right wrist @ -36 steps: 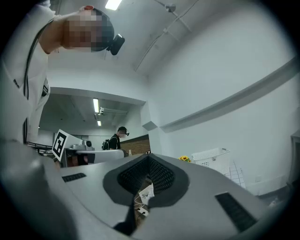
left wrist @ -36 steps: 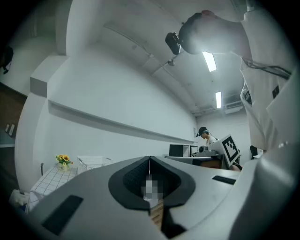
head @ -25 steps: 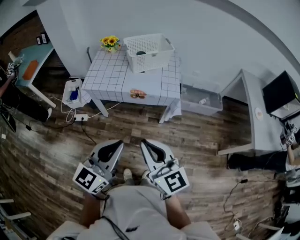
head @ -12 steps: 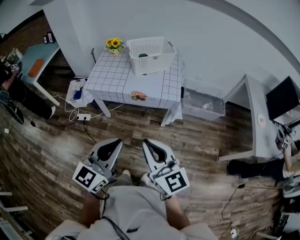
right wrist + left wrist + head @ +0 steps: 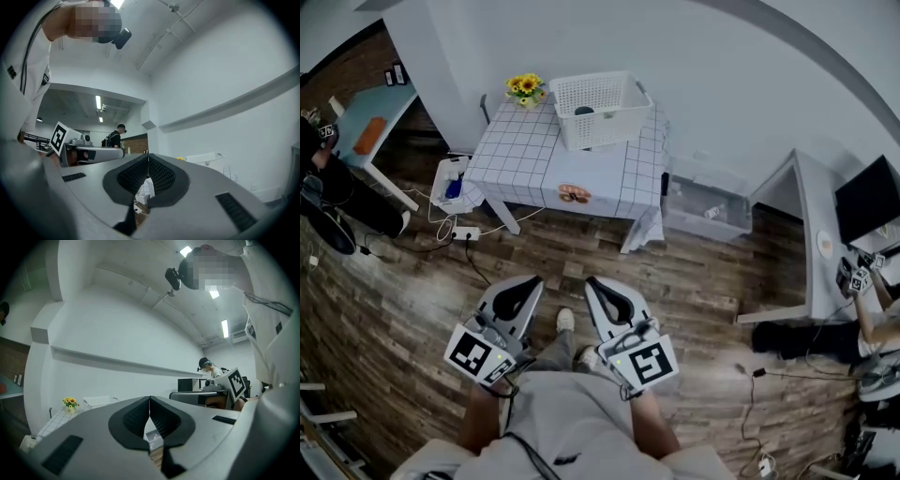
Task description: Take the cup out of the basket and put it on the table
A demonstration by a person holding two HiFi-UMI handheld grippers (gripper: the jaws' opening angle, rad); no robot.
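In the head view, the left gripper (image 5: 523, 287) and the right gripper (image 5: 599, 287) are held side by side low in front of the person, above the wooden floor (image 5: 694, 272) and well apart from the table (image 5: 534, 159). The white basket (image 5: 598, 122) is seen at the table's far end, beside a bunch of yellow flowers (image 5: 525, 87). The cup (image 5: 586, 111) is made out only as a small dark shape inside the basket.

In the left gripper view, the 2 jaws are pressed together with nothing between them. The flowers (image 5: 70, 402) and the basket (image 5: 101, 401) are seen far off at the left.

In the right gripper view, the 2 jaws are likewise closed on nothing. The basket (image 5: 205, 158) is seen far off at the right.
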